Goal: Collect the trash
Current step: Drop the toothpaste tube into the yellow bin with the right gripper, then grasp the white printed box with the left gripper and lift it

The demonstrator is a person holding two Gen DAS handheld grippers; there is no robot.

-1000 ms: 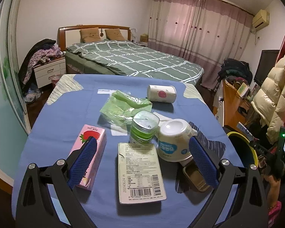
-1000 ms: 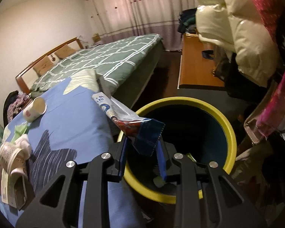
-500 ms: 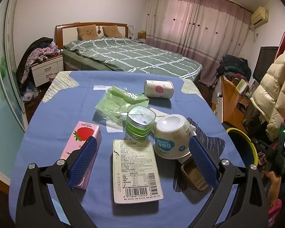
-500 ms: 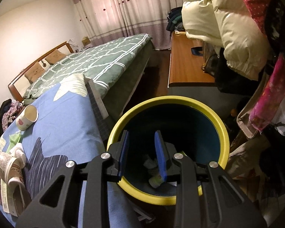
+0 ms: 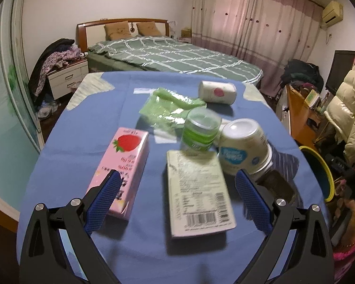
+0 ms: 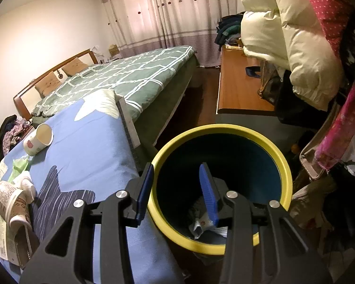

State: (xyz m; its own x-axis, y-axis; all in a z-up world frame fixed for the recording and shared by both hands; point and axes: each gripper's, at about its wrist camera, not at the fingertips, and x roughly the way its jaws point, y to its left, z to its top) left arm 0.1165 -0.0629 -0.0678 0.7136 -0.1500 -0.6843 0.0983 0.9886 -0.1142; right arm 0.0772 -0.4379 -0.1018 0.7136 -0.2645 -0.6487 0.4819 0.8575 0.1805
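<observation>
**Yellow-rimmed bin under empty right hand-held gripper**

Blue pads of right hand-held gripper (image 6: 177,191) spread apart, holding nothing, poised over yellow-rimmed bin (image 6: 281,163) beside the bench (image 6: 87,146). Crumpled wrappers (image 6: 201,222) lying at bin's bottom. Left hand-held gripper (image 5: 175,198) also wide apart, straddling flat white packet (image 5: 198,189), long axis running away from gripper, barcode end nearest. Pink strawberry carton (image 5: 123,165) just left of packet, lengthwise likewise.

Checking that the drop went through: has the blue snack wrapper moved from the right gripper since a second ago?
Yes. The right gripper is open and empty above the yellow-rimmed bin; crumpled wrappers lie at the bin's bottom, though which one it is cannot be told.
</observation>
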